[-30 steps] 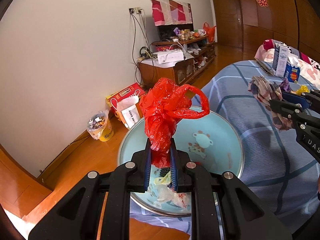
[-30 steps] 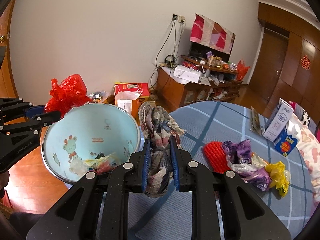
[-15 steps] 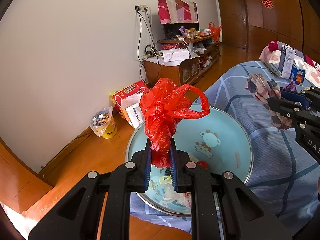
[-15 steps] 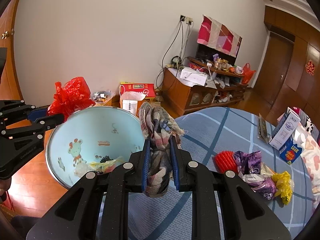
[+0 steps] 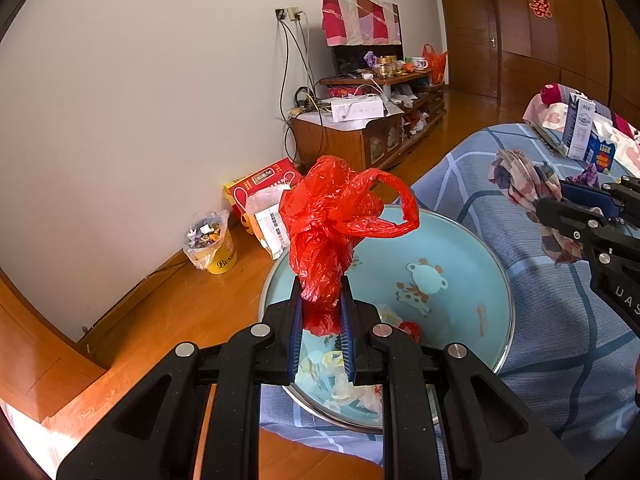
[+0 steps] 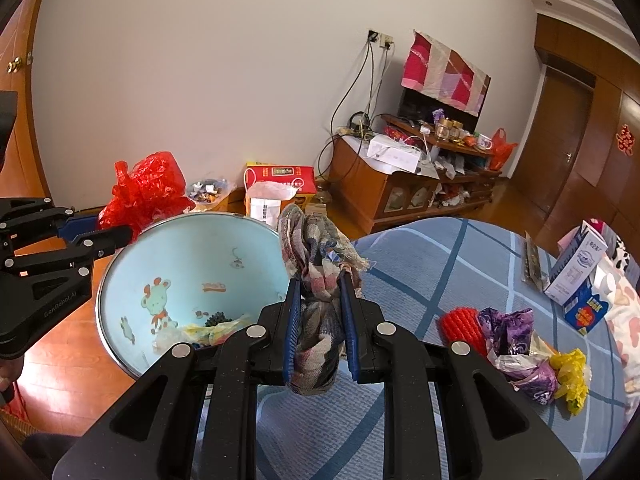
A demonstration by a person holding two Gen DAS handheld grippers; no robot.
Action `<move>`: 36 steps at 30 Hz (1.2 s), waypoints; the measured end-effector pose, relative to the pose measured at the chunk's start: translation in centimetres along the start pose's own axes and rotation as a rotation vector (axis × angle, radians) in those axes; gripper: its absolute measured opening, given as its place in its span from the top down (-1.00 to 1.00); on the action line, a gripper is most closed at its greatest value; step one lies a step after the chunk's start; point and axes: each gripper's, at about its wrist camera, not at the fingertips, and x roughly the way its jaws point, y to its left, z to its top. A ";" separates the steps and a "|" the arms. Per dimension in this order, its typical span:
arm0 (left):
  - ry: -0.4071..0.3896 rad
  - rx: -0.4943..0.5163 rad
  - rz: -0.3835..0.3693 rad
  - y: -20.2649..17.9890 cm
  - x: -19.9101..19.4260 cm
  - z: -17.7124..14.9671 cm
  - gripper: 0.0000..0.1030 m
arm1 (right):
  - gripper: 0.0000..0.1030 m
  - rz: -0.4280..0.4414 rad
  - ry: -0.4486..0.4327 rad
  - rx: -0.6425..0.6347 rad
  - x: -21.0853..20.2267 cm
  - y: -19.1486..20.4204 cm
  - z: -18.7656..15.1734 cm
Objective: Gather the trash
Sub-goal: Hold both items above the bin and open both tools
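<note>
Red bag between left gripper jaws (pinched)

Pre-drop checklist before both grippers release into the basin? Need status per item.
1. Left gripper clamped on the red plastic bag: ok.
2. Right gripper clamped on the plaid cloth: ok.
3. Bag over the light blue basin: ok in the left wrist view; in the right wrist view it sits near the rim, so check.
4. Cloth over the basin: not ok, it hangs at the rim on the blanket side.
5. Room in the basin: ok, only a few scraps lie at the bottom.
6. Trash left behind: not ok, the pile of wrappers is on the blanket.
</note>
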 end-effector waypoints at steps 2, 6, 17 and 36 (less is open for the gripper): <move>-0.001 0.000 -0.001 0.1 -0.1 0.0 0.69 | 0.60 0.002 0.001 -0.002 0.1 0.1 0.1; 0.000 0.001 -0.003 0.2 -0.1 0.0 0.69 | 0.60 0.007 0.002 -0.007 0.2 0.4 0.2; 0.000 -0.009 -0.003 0.4 -0.2 -0.1 0.69 | 0.60 0.021 0.005 -0.023 0.4 1.0 0.4; 0.006 -0.010 -0.014 0.5 -0.2 0.1 0.66 | 0.60 0.056 0.009 -0.048 0.7 2.3 0.5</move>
